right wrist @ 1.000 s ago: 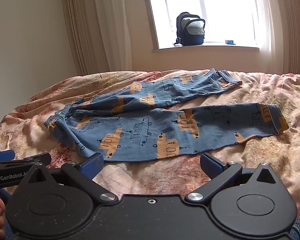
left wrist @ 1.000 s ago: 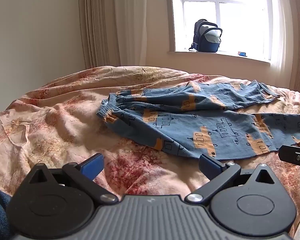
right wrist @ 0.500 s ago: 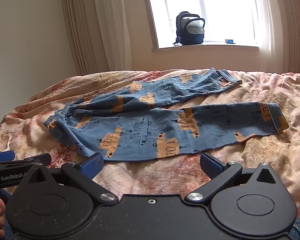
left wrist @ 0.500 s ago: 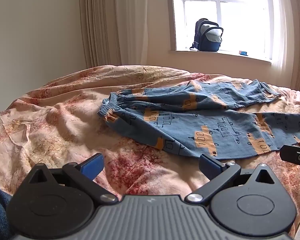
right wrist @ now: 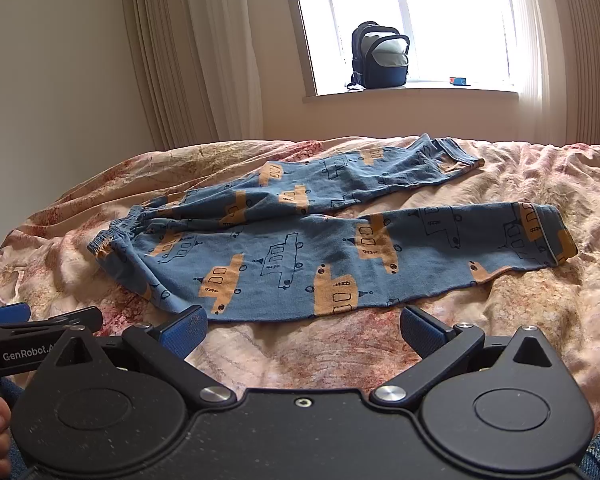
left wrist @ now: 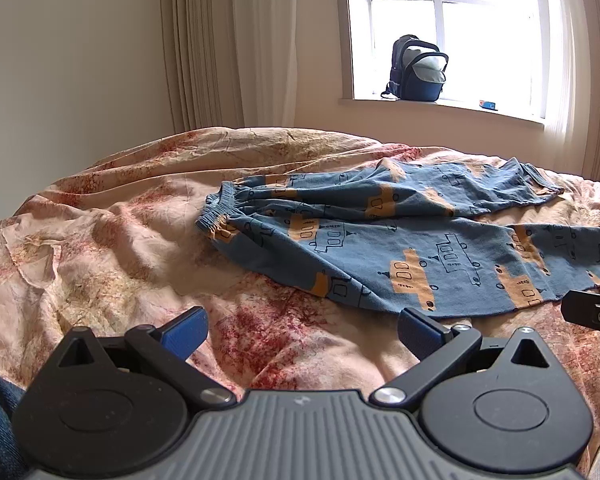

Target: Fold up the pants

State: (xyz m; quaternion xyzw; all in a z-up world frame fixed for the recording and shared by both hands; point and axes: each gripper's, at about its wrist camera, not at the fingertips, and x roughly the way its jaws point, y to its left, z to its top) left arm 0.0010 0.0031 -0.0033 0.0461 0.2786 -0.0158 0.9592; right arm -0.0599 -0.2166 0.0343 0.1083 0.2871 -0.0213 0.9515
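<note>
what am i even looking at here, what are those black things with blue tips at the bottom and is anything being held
Those black things are two hand-held grippers; a person holds one in each hand. Each carries a wide-angle camera looking forward along its two blue-padded fingers, so one picture comes from the left gripper and the other from the right gripper. Both are open and hold nothing. Ahead of them, a pair of blue pants with an orange vehicle print lies spread out and unfolded on a bed with a crumpled pink floral cover, waistband to the left, legs to the right. A dark blue backpack stands on the windowsill behind.
</note>
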